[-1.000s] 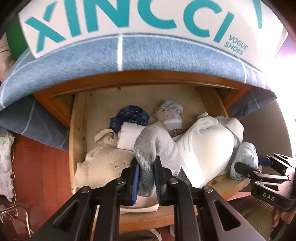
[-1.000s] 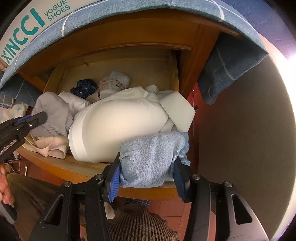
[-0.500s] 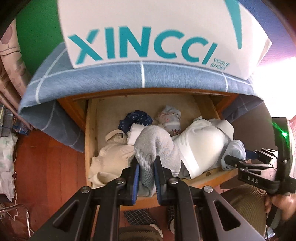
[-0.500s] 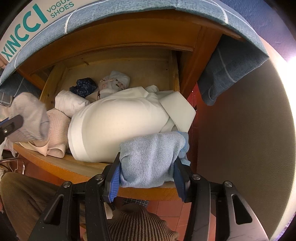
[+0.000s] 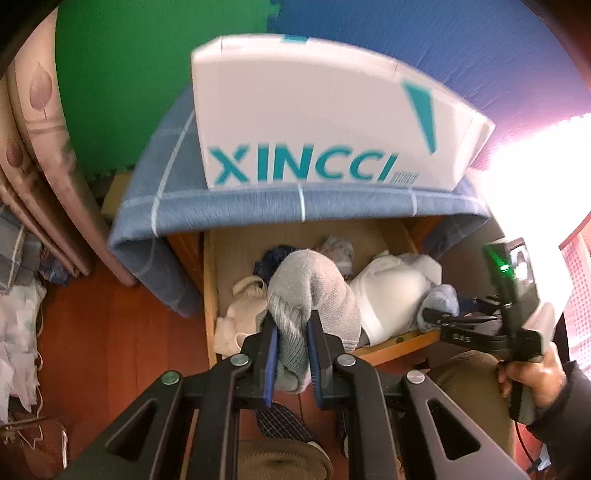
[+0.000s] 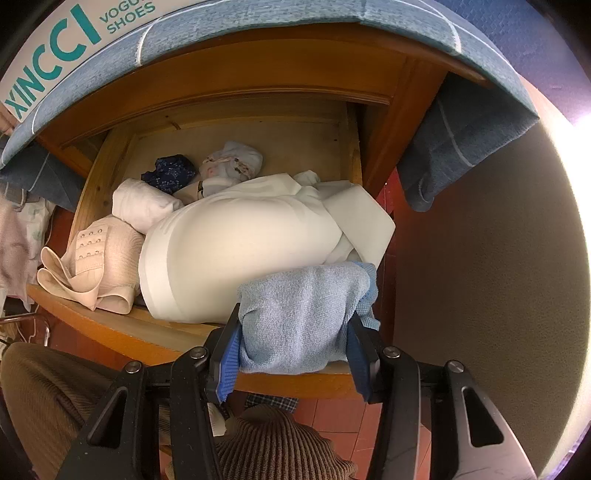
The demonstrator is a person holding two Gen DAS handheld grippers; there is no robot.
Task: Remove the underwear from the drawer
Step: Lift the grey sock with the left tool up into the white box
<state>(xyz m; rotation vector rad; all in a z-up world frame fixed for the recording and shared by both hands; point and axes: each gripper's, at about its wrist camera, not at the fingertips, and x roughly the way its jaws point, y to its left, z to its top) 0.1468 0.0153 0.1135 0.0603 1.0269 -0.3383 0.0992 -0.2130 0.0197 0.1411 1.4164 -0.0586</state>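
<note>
While clamped on ribbed grey knit [image 5: 314, 288], left claw [image 5: 291, 354]; right claw [image 6: 293, 347] pinching fuzzy blue terry bundle [image 6: 303, 314].

White cardboard shoe box [image 5: 325, 122] atop blue cloth-covered cabinet: teal lettering "XINCCI"; small print beside it blurred in left wrist view. Same box [image 6: 74, 33] in right wrist view: "XINCCI", "VOGU…" cut by frame edge, "SHOES". Black right gripper body [image 5: 461, 336]: faint white "DAS".
</note>
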